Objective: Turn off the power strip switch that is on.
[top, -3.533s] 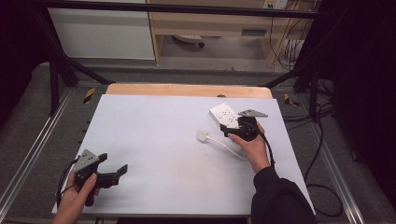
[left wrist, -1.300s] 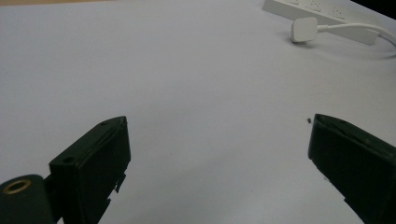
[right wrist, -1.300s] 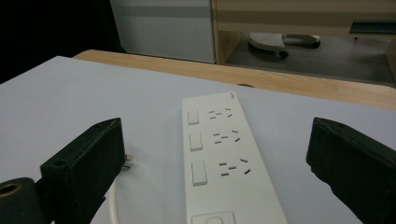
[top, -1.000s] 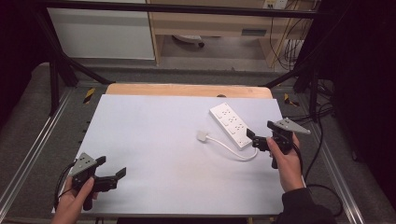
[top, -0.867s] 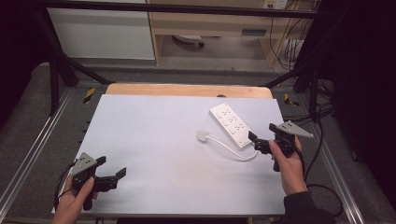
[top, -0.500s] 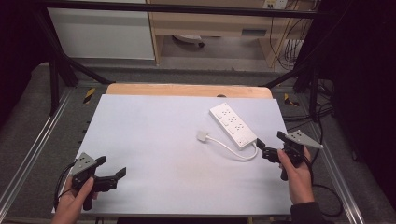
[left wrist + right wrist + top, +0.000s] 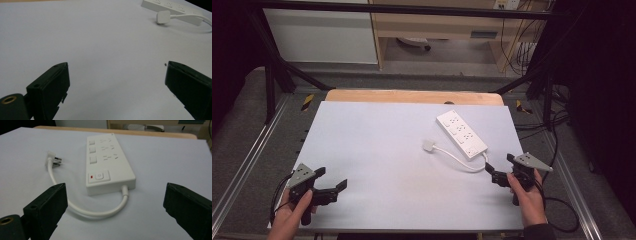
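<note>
Both grippers, left gripper (image 7: 331, 188) and right gripper (image 7: 498, 171), have jaws spread apart, empty; the power strip (image 7: 107, 157) lies just ahead of the right one, whose approach could snag the looped cord (image 7: 82, 210) and drag it

Lighting: even, overhead; white table (image 7: 377, 150) bright, surroundings beyond the table dark. Shadows: soft, short, beside the power strip (image 7: 107, 162) and its cable. Focus: near jaws blurred in both gripper views; high view slightly soft.
</note>
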`<state>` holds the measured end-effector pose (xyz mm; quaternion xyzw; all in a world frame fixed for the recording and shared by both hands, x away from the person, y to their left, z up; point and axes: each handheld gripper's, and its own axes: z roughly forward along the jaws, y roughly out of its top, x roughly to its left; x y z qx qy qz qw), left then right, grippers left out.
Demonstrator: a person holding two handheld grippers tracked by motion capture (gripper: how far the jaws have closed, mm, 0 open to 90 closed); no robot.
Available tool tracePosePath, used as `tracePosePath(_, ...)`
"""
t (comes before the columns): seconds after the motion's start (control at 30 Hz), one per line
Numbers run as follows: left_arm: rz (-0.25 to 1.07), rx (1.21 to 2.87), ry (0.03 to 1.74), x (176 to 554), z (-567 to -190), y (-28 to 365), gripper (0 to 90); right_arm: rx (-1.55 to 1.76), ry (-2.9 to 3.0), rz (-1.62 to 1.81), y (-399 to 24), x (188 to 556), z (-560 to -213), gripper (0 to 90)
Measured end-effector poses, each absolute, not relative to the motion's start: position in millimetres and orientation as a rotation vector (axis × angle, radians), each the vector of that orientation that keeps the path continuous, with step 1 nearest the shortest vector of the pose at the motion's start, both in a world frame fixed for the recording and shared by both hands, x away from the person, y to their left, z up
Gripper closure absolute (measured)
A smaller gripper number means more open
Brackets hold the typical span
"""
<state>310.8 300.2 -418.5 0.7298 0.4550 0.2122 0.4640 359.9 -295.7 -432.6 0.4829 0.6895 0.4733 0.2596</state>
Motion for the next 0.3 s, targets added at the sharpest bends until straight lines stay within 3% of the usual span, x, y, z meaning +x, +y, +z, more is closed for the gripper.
tracePosePath(0.3, 0.520, 1.796, 1.109, 311, -418, 299, 5.6, 1.294, 2.041, 1.207, -273, 369, -449, 5.7)
